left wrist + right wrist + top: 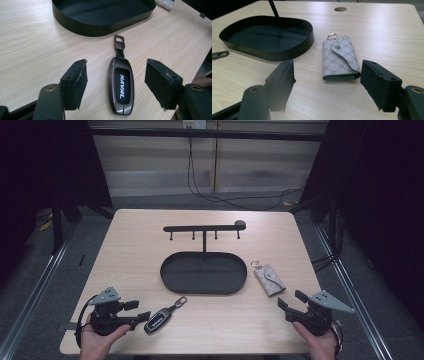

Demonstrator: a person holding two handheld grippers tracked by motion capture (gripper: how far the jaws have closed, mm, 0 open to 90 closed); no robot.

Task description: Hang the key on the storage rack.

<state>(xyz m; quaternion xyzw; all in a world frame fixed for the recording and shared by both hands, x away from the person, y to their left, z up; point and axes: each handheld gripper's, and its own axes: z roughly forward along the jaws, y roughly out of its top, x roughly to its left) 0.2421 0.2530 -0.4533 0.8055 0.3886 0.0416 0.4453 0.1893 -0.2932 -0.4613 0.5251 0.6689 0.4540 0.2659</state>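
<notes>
Nothing is stowed yet: the black tray (203,272) on the desk (130,245) is bare. The car key (121,88) lies just in front of the tray, between the left gripper's (116,86) open fingers, untouched. The grey key pouch (340,58) lies right of the tray, ahead of the right gripper's (328,86) open fingers. Both pickups remain.

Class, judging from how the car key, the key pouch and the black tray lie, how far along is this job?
Nothing looks done: the tray holds nothing. In hand: the open left claw straddles the car key without touching it, and the open right claw faces the key pouch. Left, probably: gripping both and putting them away.
</notes>
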